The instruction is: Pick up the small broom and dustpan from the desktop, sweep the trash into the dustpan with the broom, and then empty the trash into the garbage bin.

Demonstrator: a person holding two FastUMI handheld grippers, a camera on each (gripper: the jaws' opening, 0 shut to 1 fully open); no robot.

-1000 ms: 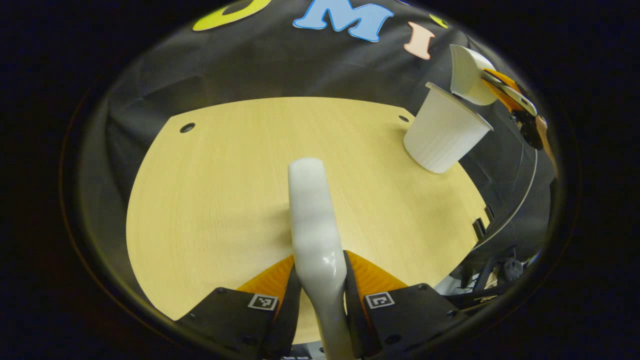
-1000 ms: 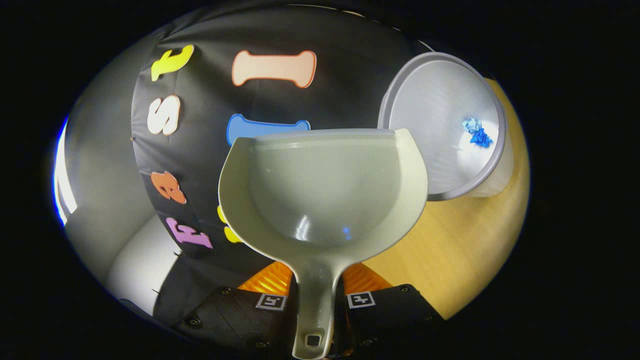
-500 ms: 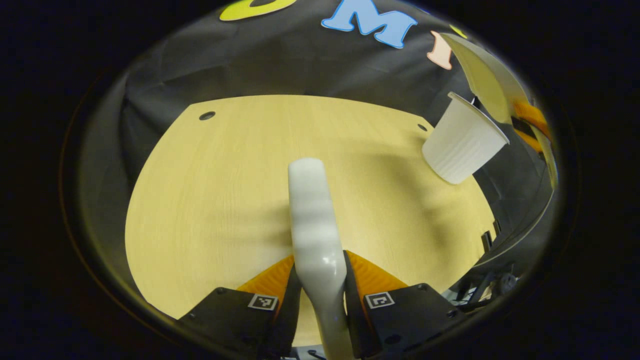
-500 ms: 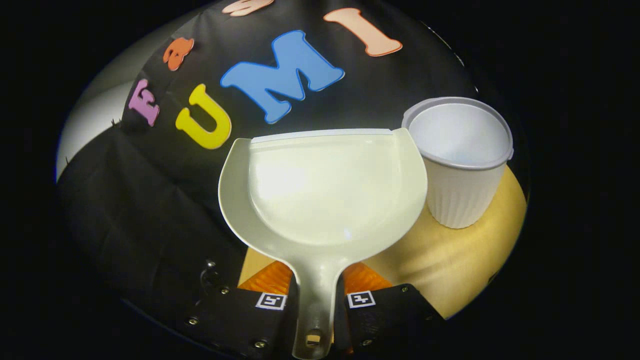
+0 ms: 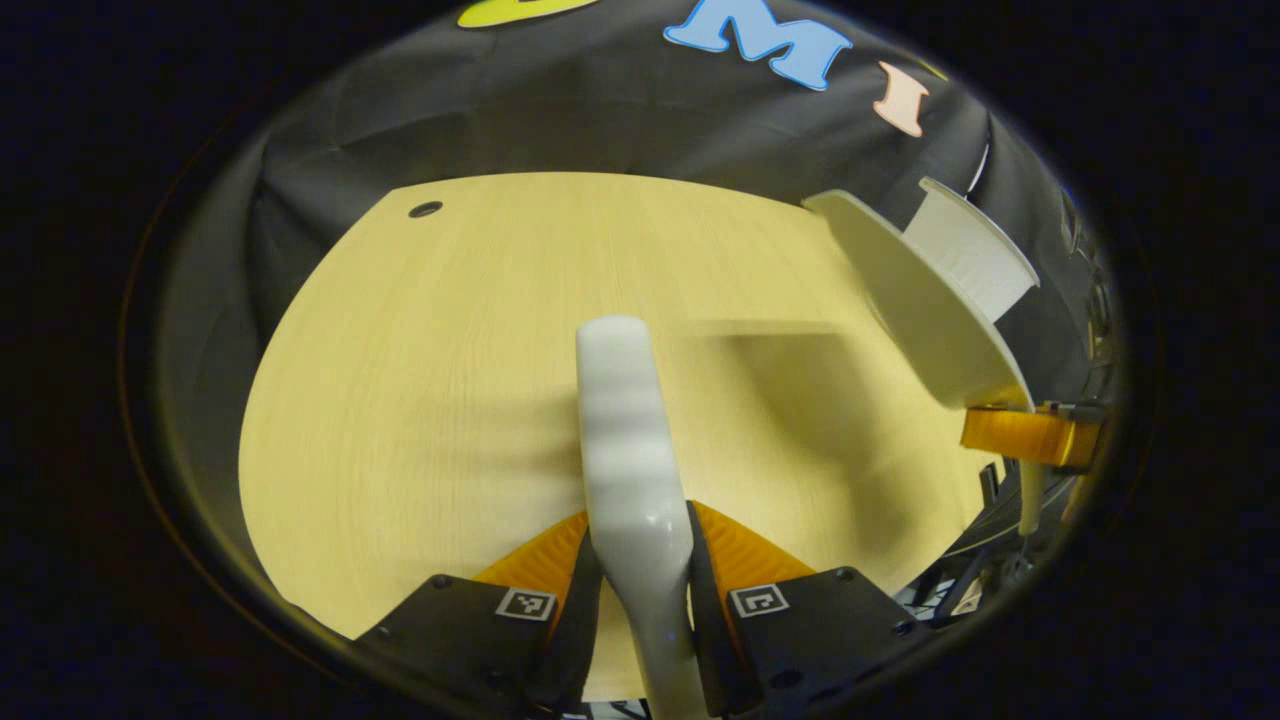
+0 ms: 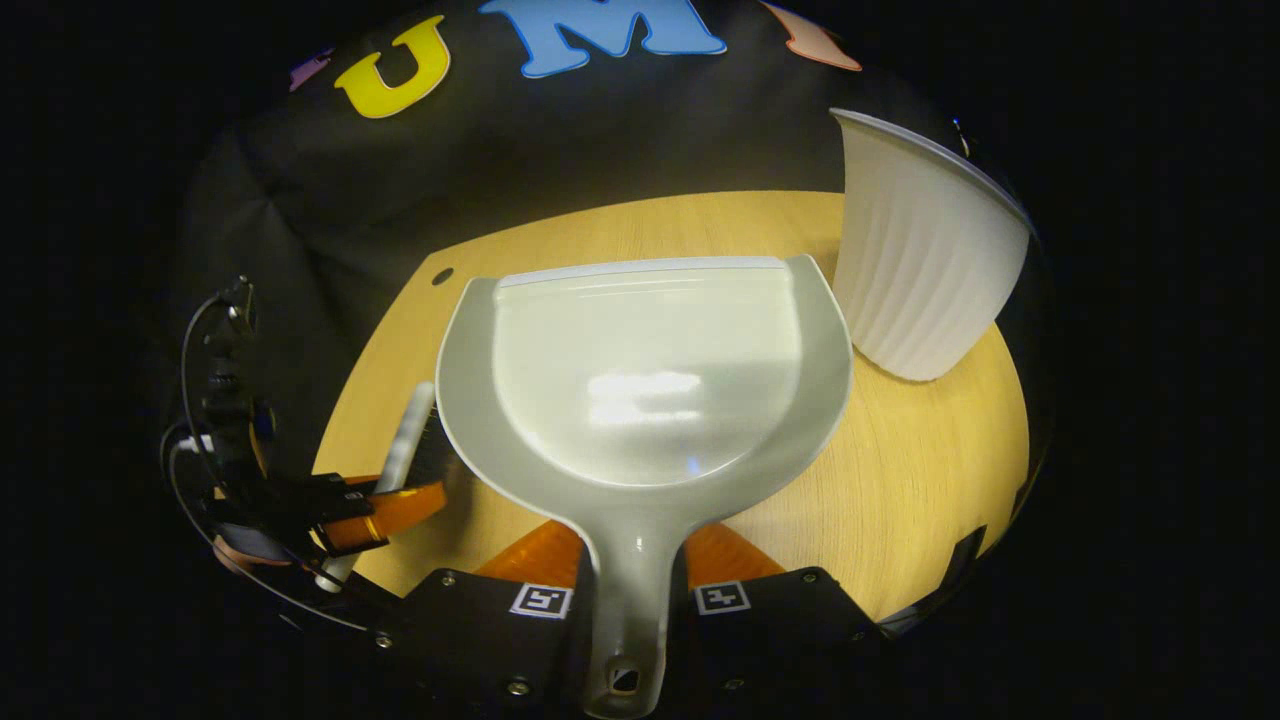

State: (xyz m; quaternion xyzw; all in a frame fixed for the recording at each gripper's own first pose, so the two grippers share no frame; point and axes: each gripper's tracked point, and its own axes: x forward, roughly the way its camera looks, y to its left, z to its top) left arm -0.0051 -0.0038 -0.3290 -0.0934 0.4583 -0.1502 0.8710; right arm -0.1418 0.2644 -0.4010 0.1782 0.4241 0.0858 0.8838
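The white small broom (image 5: 622,430) points forward over the wooden table (image 5: 420,380), and my left gripper (image 5: 640,565) is shut on its handle. The pale dustpan (image 6: 650,370) is held level above the table, its pan bare, with my right gripper (image 6: 633,560) shut on its handle. The white ribbed garbage bin (image 6: 925,270) stands just right of the dustpan. In the left gripper view the dustpan (image 5: 920,310) hangs tilted in front of the bin (image 5: 975,255). In the right gripper view the broom (image 6: 405,450) and the left gripper (image 6: 385,510) sit low on the left.
A small round hole (image 5: 425,209) marks the table's far left corner. Black cloth closes off the back. The table's right edge (image 6: 985,530) drops away below the bin. Cables (image 6: 215,400) hang by the left gripper.
The dustpan swung away from the bin's mouth and came down level over the table. The bin's inside with the blue scraps has left my sight. The broom has barely moved.
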